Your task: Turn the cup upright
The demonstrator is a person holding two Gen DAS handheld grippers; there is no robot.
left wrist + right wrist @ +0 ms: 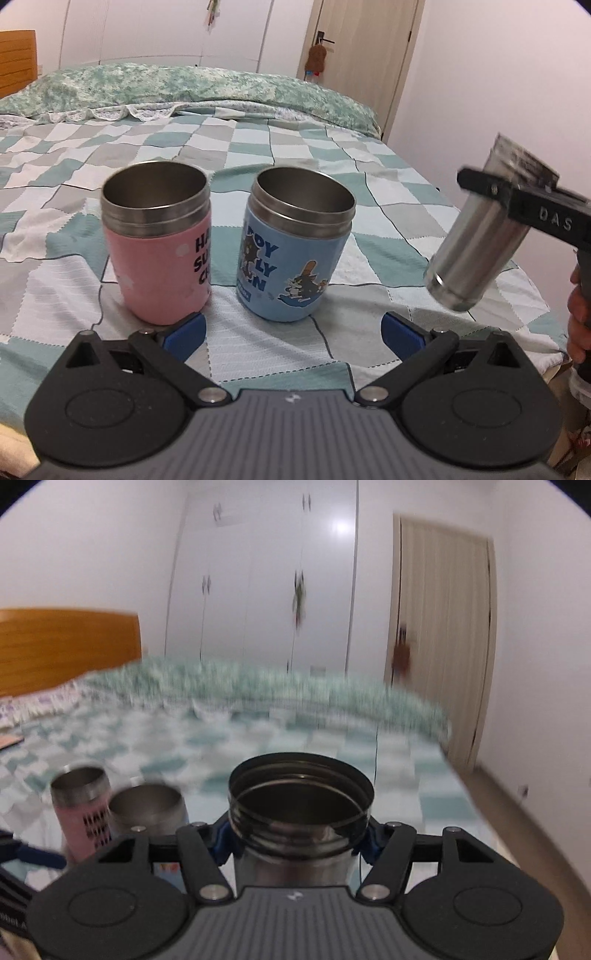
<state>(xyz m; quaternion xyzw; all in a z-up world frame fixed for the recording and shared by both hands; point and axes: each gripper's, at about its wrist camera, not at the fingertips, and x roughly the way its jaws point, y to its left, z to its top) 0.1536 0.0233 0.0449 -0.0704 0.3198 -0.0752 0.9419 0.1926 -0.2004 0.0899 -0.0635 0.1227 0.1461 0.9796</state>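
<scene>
A plain steel cup [476, 229] is held in the air at the right, tilted with its mouth up and base down-left. My right gripper [491, 192] is shut on it near the mouth. In the right wrist view the same steel cup [299, 812] fills the middle, mouth up, clamped between the blue pads of the right gripper [297, 836]. A pink cup [159, 240] and a blue cartoon cup [295, 243] stand upright on the bed. My left gripper [291, 338] is open and empty just in front of them.
The checked bedsheet [332, 147] covers the bed, with a green quilt [184, 85] at the back. The bed's right edge [546, 295] drops off under the held cup. A wooden headboard [66, 642], wardrobe [266, 572] and door [443, 627] stand behind.
</scene>
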